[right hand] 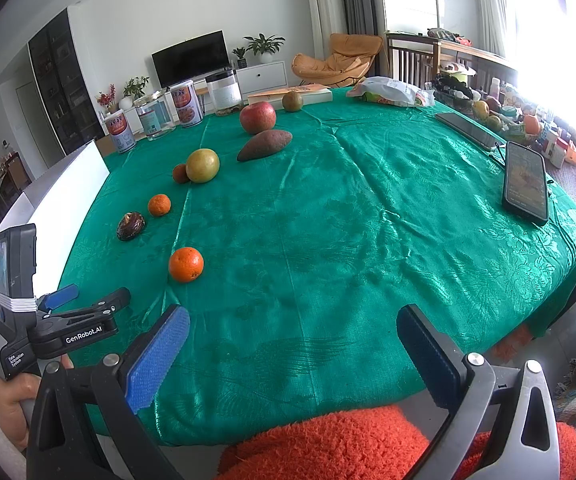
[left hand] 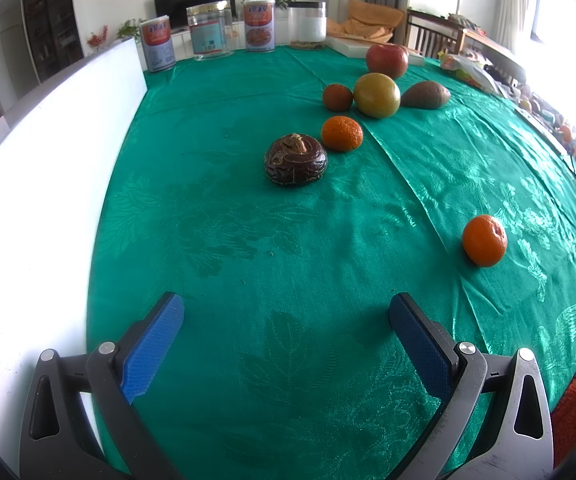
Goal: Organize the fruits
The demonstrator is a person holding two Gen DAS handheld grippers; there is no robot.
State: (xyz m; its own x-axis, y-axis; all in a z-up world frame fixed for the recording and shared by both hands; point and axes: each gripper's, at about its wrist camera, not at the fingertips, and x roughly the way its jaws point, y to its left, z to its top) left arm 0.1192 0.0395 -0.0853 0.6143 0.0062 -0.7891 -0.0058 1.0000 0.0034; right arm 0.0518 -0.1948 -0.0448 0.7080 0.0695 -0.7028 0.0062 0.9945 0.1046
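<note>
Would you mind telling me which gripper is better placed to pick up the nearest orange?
Left, probably. The left gripper is open over the cloth, with the nearest orange just ahead to its right. The right gripper, also open, sits farther back at the table edge.

A shiny, leaf-patterned green cloth (right hand: 367, 220) lies ahead of both grippers, the blue finger pads (left hand: 154, 344) look ribbed and matt, and the nearest orange (right hand: 186, 264) has dimpled skin.

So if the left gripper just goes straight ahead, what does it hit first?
Probably the dark brown wrinkled fruit; the left gripper is open, with only bare green tablecloth before it. Depth is uncertain.
</note>
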